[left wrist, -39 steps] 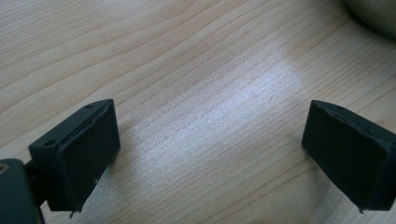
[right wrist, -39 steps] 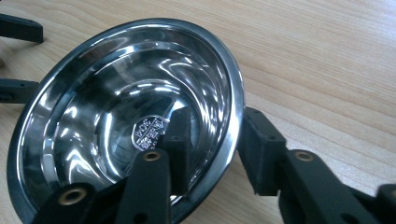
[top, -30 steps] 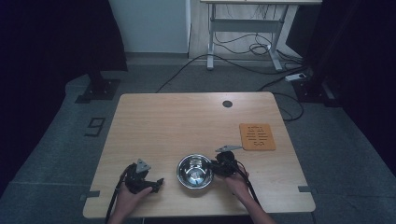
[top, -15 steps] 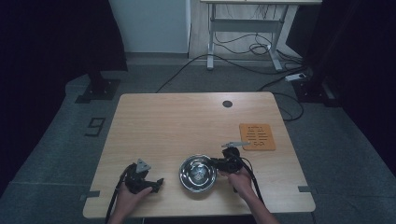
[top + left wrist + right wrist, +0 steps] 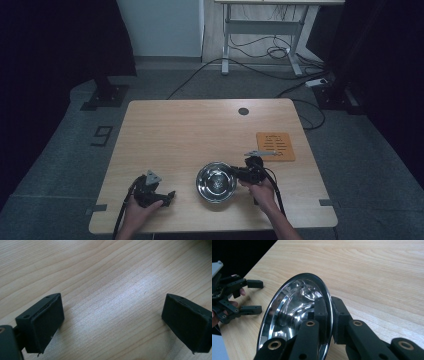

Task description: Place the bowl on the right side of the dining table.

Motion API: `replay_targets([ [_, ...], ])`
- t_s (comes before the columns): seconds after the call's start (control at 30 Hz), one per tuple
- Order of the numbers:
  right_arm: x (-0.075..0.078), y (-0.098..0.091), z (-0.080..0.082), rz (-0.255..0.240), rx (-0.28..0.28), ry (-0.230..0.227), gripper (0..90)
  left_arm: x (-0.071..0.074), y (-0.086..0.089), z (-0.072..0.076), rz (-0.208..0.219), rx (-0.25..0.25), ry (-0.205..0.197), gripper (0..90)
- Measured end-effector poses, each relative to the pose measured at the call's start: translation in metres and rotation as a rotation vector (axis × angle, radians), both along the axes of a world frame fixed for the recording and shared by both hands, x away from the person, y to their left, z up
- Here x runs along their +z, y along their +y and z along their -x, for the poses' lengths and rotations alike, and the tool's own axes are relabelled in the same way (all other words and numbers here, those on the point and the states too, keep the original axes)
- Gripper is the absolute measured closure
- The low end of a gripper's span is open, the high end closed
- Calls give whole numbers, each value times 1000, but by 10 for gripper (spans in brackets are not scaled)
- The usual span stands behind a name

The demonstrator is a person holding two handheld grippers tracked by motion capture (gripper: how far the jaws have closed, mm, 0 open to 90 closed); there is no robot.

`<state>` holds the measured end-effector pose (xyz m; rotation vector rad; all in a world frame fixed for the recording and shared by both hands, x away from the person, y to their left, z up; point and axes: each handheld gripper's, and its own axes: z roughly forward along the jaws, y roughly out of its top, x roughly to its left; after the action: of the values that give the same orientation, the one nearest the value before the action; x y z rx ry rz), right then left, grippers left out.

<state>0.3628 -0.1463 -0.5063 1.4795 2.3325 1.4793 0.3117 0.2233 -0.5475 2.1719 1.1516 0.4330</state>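
High cam overhead, far; gripper cams close, low; shared: table (image 5: 200,130).

Light wood-grain desk (image 5: 190,140) with rounded corners, standing on grey floor (image 5: 65,165). Directly on it: a steel bowl (image 5: 216,181) near the front edge, an orange card (image 5: 275,146) toward the right edge, well apart from the bowl; a small dark round disc (image 5: 243,111) near the far edge.

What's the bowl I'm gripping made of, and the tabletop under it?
The bowl looks like polished metal, probably stainless steel: its inside mirrors the room with bright curved highlights. The right gripper pinches its thin rim. The table shows pale wood grain with a soft sheen; whether solid wood or laminate, I cannot tell.
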Motion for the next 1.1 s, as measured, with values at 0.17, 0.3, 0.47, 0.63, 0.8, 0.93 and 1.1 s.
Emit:
replay_targets([
  [0.17,1,-7,1,-18,-17,-10,842,0,0,0,1,0,0,38],
  [0.3,3,-12,1,-30,-29,-15,842,0,0,0,0,0,0,37],
  [0.47,4,-16,2,-40,-38,-18,842,0,0,0,0,0,0,38],
  [0.63,7,-22,1,-65,-59,-23,842,0,0,0,1,0,0,38],
  [0.8,9,-27,0,-81,-69,-26,842,0,0,0,1,1,0,37],
  [0.93,11,-32,0,-99,-87,-32,842,0,0,0,1,0,0,37],
  [1.1,13,-38,-1,-114,-106,-35,842,0,0,0,1,0,0,37],
])
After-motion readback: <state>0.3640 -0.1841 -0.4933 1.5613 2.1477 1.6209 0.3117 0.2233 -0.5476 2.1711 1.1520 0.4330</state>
